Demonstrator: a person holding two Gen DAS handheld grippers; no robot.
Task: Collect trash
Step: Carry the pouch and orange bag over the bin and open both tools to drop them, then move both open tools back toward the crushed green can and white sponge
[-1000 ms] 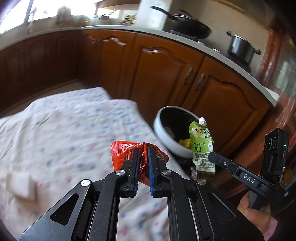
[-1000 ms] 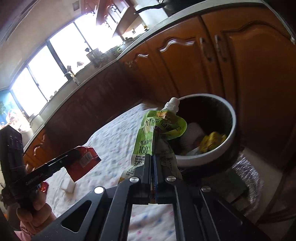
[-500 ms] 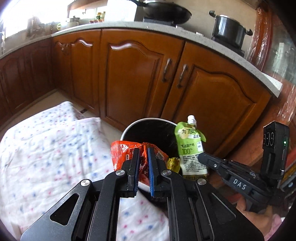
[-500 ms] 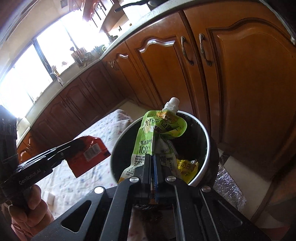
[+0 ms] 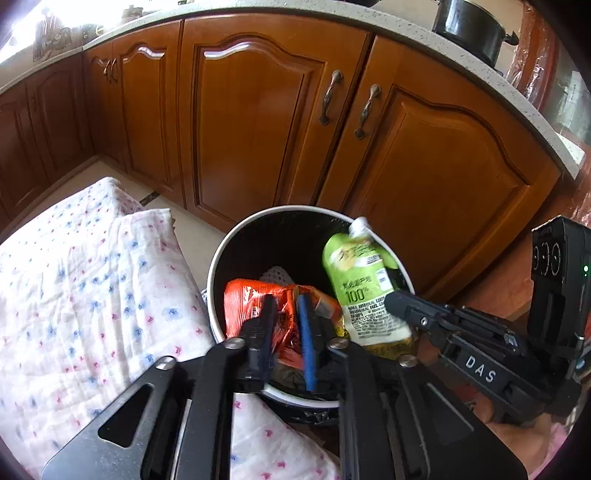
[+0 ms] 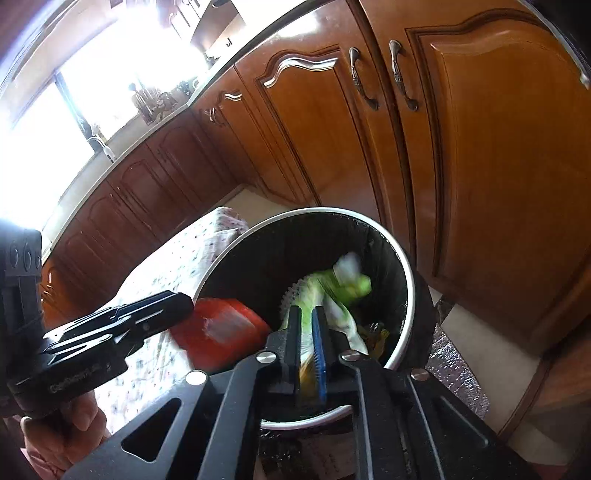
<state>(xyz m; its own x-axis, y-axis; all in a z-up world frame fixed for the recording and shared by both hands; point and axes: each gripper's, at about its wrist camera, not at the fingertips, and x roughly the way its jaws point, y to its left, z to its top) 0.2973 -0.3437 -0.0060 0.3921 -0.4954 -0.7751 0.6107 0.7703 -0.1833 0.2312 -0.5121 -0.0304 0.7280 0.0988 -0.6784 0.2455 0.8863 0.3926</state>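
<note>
A white-rimmed bin with a black liner (image 5: pixel 236 236) (image 6: pixel 402 266) stands by the cabinets. My left gripper (image 5: pixel 286 299) is over the bin, its jaws parted, with the crumpled red snack wrapper (image 5: pixel 243 299) (image 6: pixel 221 328) loose between them. My right gripper (image 6: pixel 304 312) (image 5: pixel 397 299) is also over the bin, its jaws slightly parted. The green drink pouch (image 5: pixel 364 288) (image 6: pixel 332 291) is blurred and slipping from between them into the bin.
A table with a white flowered cloth (image 5: pixel 85 295) (image 6: pixel 184 266) lies left of the bin. Brown wooden cabinets (image 5: pixel 258 122) (image 6: pixel 480 166) stand close behind it. A black pot (image 5: pixel 469 29) sits on the counter. Other trash lies in the bin.
Both grippers moved from over the table to above the bin. Both jaws have opened a little, and the wrapper and pouch are coming loose.
</note>
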